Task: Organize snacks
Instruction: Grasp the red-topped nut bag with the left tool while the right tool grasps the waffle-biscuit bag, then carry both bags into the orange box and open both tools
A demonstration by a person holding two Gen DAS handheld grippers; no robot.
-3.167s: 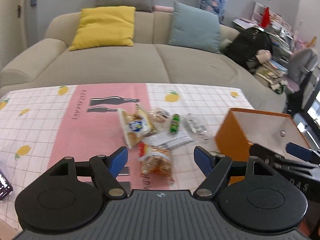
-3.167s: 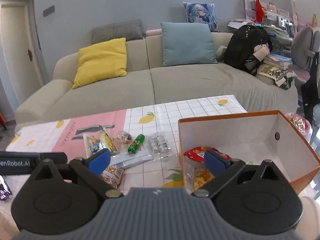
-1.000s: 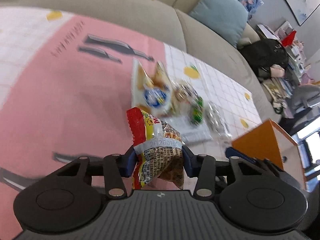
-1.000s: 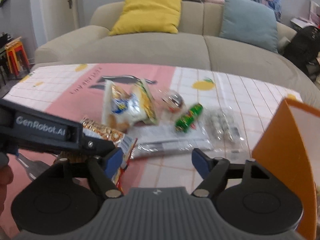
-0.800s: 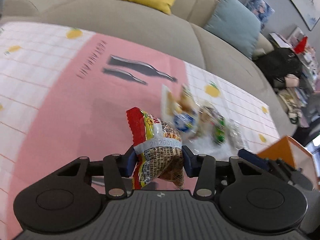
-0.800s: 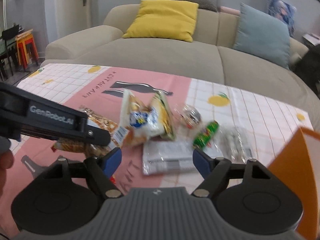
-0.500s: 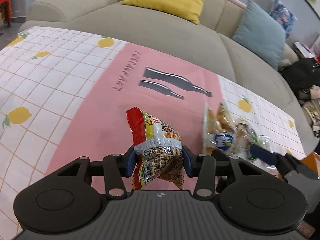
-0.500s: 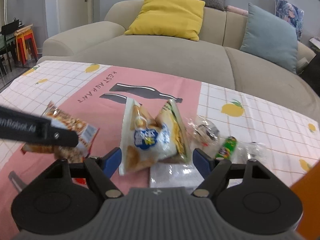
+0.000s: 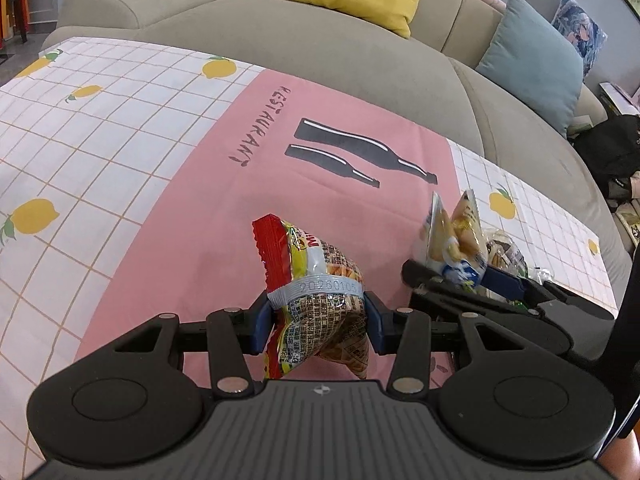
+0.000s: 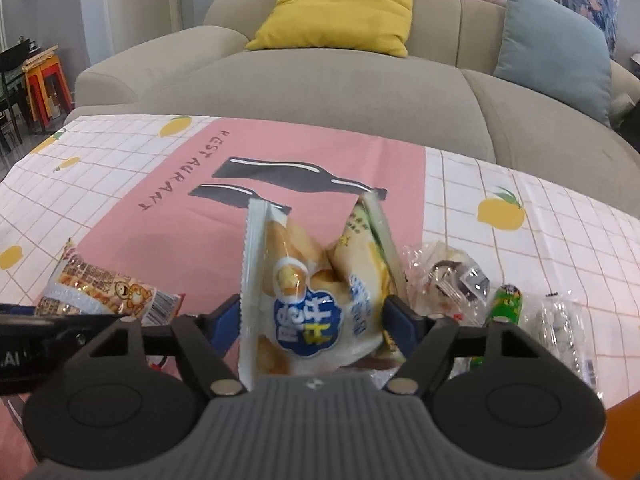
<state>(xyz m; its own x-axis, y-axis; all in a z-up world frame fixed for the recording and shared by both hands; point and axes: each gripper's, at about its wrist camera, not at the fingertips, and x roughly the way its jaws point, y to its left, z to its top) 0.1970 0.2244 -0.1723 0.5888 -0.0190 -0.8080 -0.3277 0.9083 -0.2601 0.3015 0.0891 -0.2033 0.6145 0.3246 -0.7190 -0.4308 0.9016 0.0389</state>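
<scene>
Left gripper (image 9: 316, 326) clamps red-edged snack bag (image 9: 316, 292), bag off tablecloth (image 9: 192, 184). Right gripper (image 10: 314, 322) jaws closing around white puff bag (image 10: 308, 280), which sits on cloth. You close gently at bag middle, avoid clear wrapper (image 10: 452, 276) beside, then lift.

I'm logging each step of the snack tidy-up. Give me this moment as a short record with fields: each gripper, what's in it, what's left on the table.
left gripper: shut on the red-topped snack packet, lifted clear of the tablecloth
right gripper: jaws closing around the white bread-snack bag
left on the table: clear-wrapped snack, green candy tube, clear packet
backdrop: beige sofa
</scene>
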